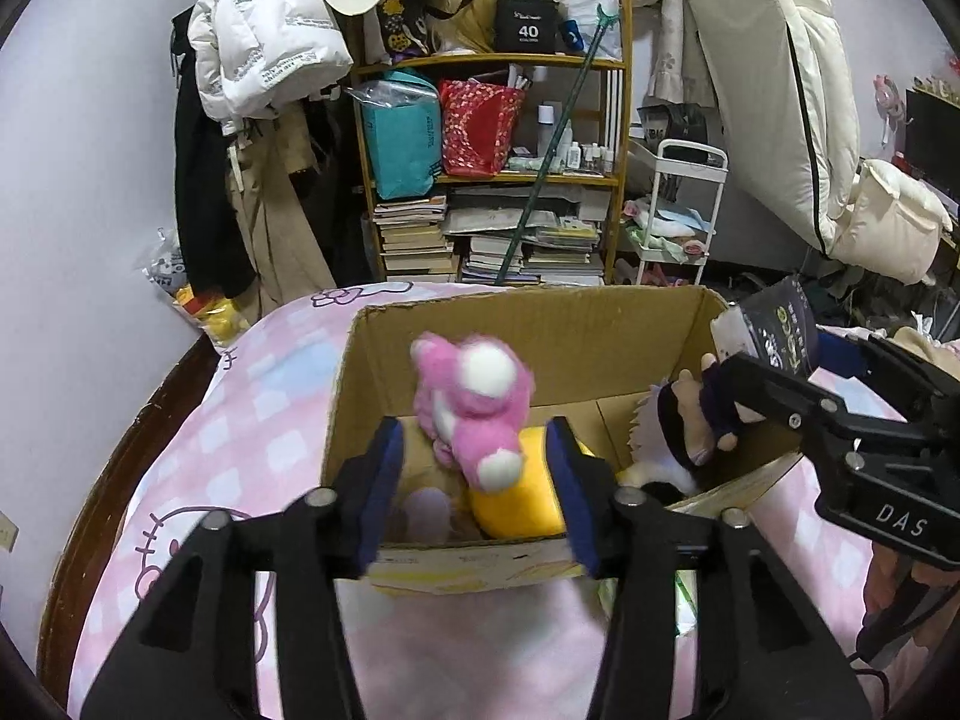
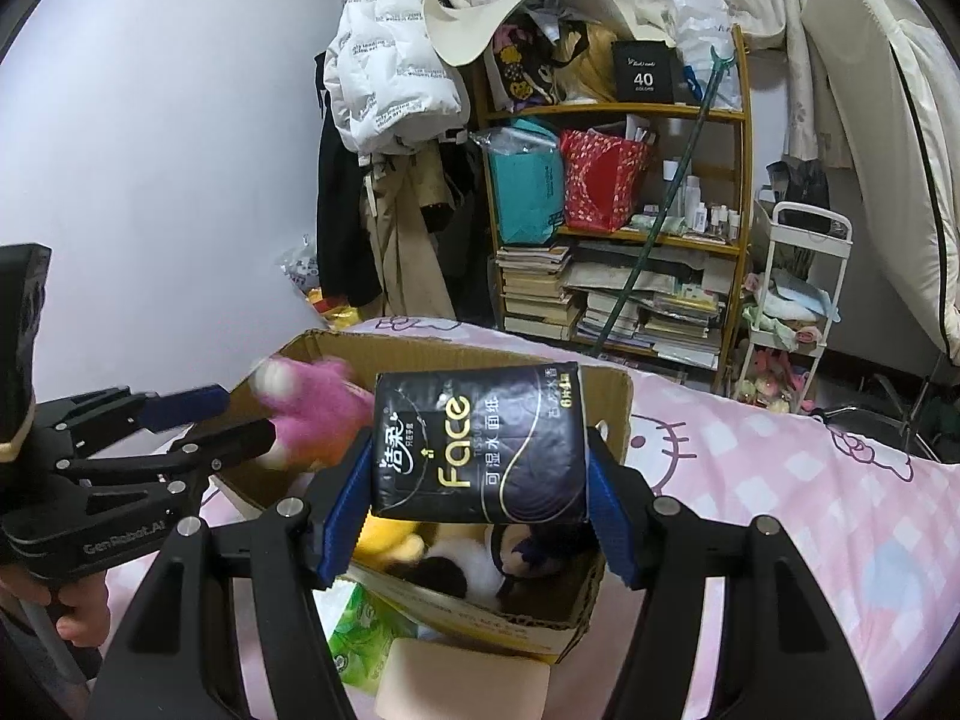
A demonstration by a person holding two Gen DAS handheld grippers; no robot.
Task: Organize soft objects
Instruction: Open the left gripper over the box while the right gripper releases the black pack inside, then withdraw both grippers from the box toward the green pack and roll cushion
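Note:
An open cardboard box (image 1: 540,324) stands on the pink bed. A pink and white plush toy (image 1: 474,414) is blurred in the air above the box, just beyond my open left gripper (image 1: 477,468); it also shows in the right wrist view (image 2: 312,414). A yellow plush (image 1: 516,504) and a dark-haired doll (image 1: 690,420) lie inside the box. My right gripper (image 2: 480,480) is shut on a black tissue pack (image 2: 480,444) and holds it over the box (image 2: 618,420). The right gripper also shows in the left wrist view (image 1: 750,378).
The bed cover (image 1: 240,450) is pink with cat prints. A green tissue pack (image 2: 360,636) and a pink block (image 2: 462,684) lie on the bed by the box's near side. A cluttered wooden bookshelf (image 1: 498,180), hanging coats (image 1: 258,60) and a white trolley (image 1: 678,210) stand behind.

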